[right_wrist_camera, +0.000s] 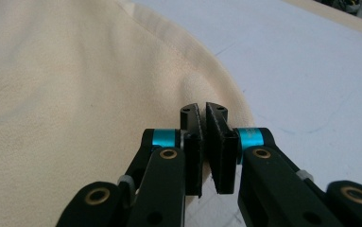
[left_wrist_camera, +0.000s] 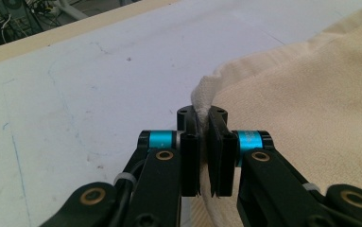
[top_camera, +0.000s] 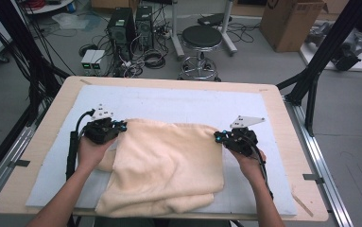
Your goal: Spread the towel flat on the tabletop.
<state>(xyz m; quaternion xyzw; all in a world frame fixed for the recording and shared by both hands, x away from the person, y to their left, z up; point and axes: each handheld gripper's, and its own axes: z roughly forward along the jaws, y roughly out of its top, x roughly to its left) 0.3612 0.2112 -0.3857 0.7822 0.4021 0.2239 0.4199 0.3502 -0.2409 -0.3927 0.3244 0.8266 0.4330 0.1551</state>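
Cream towel (top_camera: 164, 165) lies folded on white mat (top_camera: 178, 104) covering desk (top_camera: 282, 118), near front edge. Left gripper (top_camera: 120, 126) at towel's far left corner, jaws pinching raised fold of cloth (seen between pads in left gripper view (left_wrist_camera: 202, 101)). Right gripper (top_camera: 218, 136) at far right corner, jaws pressed onto towel edge (right_wrist_camera: 216, 90). Stool (top_camera: 201, 38) on floor beyond desk.

- One cream towel (top_camera: 164, 165), folded, in the middle of the table.
- Two grippers: left gripper (top_camera: 120, 126) and right gripper (top_camera: 218, 137).
- One white mat (top_camera: 178, 101).
- One wooden table (top_camera: 282, 118).
- One black stool (top_camera: 201, 38), far.
- One cardboard box (top_camera: 289, 23), far right.
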